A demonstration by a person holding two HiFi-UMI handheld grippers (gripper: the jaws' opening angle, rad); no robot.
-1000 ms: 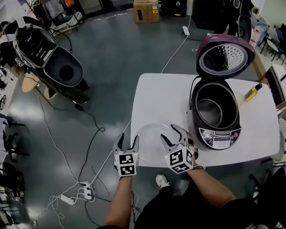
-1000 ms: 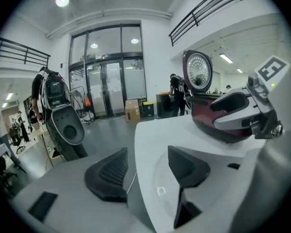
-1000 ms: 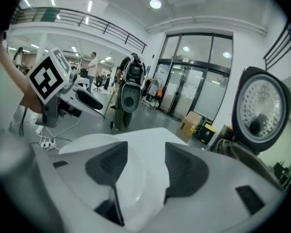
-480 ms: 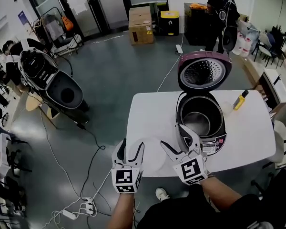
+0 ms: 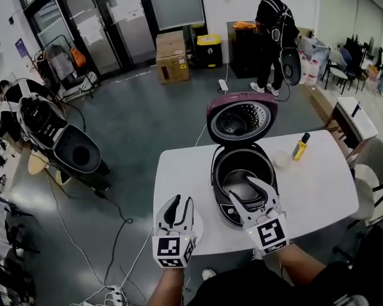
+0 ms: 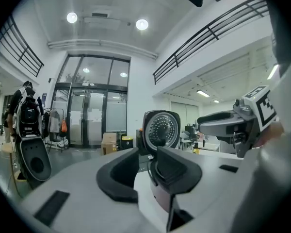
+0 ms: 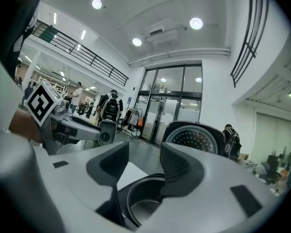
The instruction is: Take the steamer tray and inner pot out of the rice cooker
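Over the tabletop [image 5: 319, 183], left tool [image 5: 180, 204] and right tool [image 5: 244, 190] hold nothing, jaws partly apart, having just been closing; pot [image 5: 241, 173] sits in open cooker [image 5: 216, 185].

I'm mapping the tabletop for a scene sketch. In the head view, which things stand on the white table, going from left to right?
steamer tray → rice cooker, lid open → small clear cup → yellow bottle
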